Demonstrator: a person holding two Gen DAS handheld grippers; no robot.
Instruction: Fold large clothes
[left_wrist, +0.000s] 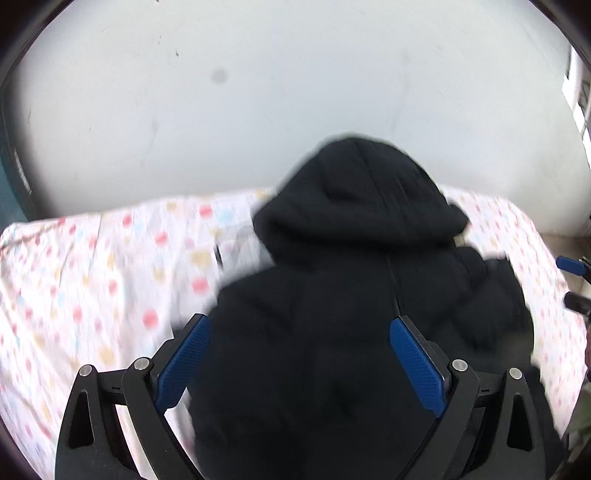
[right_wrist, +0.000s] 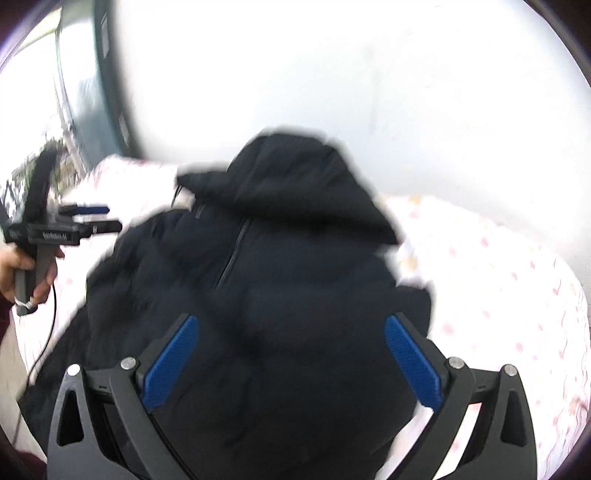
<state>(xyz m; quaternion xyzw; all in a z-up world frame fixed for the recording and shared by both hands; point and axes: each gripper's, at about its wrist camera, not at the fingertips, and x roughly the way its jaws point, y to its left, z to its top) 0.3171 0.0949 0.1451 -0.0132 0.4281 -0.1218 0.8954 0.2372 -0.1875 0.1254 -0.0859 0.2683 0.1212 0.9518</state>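
So in the left wrist view there's a big black hooded jacket (left_wrist: 354, 295) lying on a bed with a white sheet (left_wrist: 92, 277) printed with little pink, yellow and blue shapes, and the whole thing is pretty blurry. The hood (left_wrist: 362, 192) points away from the camera toward a plain pale wall (left_wrist: 258, 92), and you can see a zipper line running down the middle of the body. The left gripper (left_wrist: 301, 325) has its blue-padded fingers spread wide apart, with the jacket's dark fabric filling the gap between them, but nothing is pinched as far as I can see; the pads just frame the cloth. Over at the far right edge you can catch a bit of the right gripper (left_wrist: 574, 284), just a blue pad and a dark finger tip poking in beside the jacket's sleeve side. Switching to the right wrist view, same jacket (right_wrist: 277, 295), hood (right_wrist: 295, 177) again at the far end by the wall (right_wrist: 369, 74), zipper running down at a slant, and the sheet (right_wrist: 498, 295) showing on the right. The right gripper (right_wrist: 291, 328) is also spread wide, pads well apart over the jacket's lower body, not clamping anything. On the left side the person's left hand (right_wrist: 26, 273) holds the left gripper (right_wrist: 107, 218) by its handle, and its fingers point at the jacket's shoulder edge, looking parted with a gap between the blue one and the dark one.
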